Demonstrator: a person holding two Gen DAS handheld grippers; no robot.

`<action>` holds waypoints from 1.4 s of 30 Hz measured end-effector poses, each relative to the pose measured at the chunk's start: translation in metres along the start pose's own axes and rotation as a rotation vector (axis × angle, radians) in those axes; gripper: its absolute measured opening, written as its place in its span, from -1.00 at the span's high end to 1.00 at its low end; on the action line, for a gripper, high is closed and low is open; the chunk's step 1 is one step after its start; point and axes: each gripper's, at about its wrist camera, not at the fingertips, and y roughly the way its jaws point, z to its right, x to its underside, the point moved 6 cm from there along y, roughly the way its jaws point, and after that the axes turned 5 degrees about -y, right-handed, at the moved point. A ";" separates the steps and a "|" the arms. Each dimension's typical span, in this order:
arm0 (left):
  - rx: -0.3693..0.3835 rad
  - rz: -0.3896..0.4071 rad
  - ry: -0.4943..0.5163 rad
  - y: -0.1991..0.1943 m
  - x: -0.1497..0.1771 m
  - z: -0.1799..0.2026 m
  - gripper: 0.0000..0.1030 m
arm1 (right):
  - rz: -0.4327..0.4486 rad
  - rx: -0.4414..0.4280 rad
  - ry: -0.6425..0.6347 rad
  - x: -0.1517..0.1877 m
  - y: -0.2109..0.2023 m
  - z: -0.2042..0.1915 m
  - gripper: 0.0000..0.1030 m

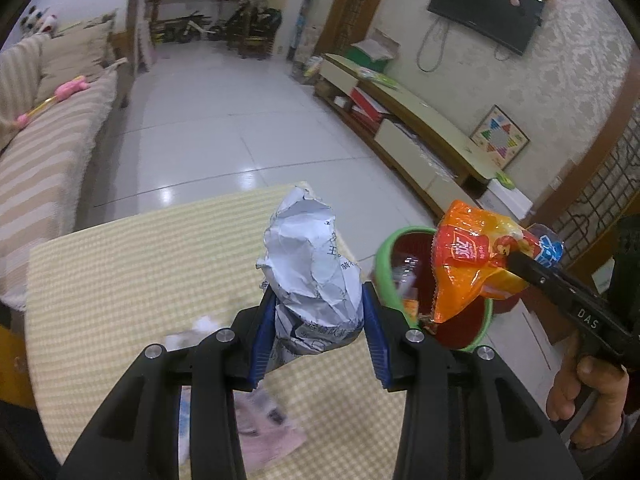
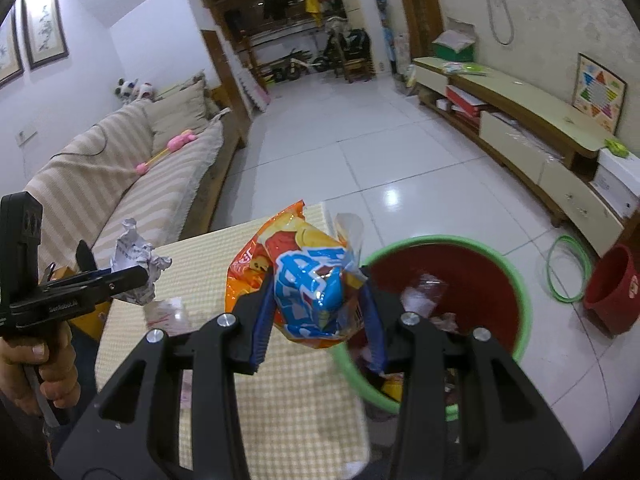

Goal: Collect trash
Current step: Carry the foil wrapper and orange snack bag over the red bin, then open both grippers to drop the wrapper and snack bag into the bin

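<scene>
So you have 2 loads up at once, 1 in each set of tongs. Your left gripper point(image 1: 320, 320) is clamped narrow on a crumpled paper point(image 1: 310, 264), the blue pads point(image 1: 370, 320) biting its lower end so the bulk stands up past the tips; a low grip like that probably keeps a loose ball from unfolding and slipping out. Your right gripper point(image 2: 316, 312) is pinched on a snack bag point(image 2: 304, 284), held around its middle, with orange film spilling out left of the jaws.

Both loads hang clear of the table point(image 1: 140, 272), and that looks deliberate: lifted, they will not drag across the checked cloth. The bin point(image 2: 500, 264), red inside with a green rim, sits just off the table's edge, below and right of your right tongs, with other scraps already lying in it. From the left view the bag hangs over the bin's mouth, while the paper is left of the rim and above the cloth.

I judge this to be the carry-and-drop step. The bag looks ready to release; the paper needs to travel right first, or it would land back on the table. Under your left tongs more litter point(image 1: 264, 428) lies on the cloth, pale and blurred, so the job is not finished. Film can cling to the pads, so expect it to hang.
</scene>
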 end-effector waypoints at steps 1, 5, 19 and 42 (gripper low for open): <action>0.010 -0.006 0.007 0.005 -0.001 0.008 0.26 | 0.000 0.010 0.008 0.001 -0.002 0.008 0.25; 0.050 -0.030 0.032 0.025 -0.004 0.038 0.26 | -0.004 0.048 0.039 0.006 -0.008 0.039 0.25; 0.166 -0.111 0.121 0.082 -0.003 0.133 0.25 | -0.048 0.148 0.106 0.033 -0.006 0.109 0.25; 0.215 -0.186 0.150 0.131 0.009 0.181 0.15 | -0.102 0.158 0.130 0.047 0.020 0.141 0.25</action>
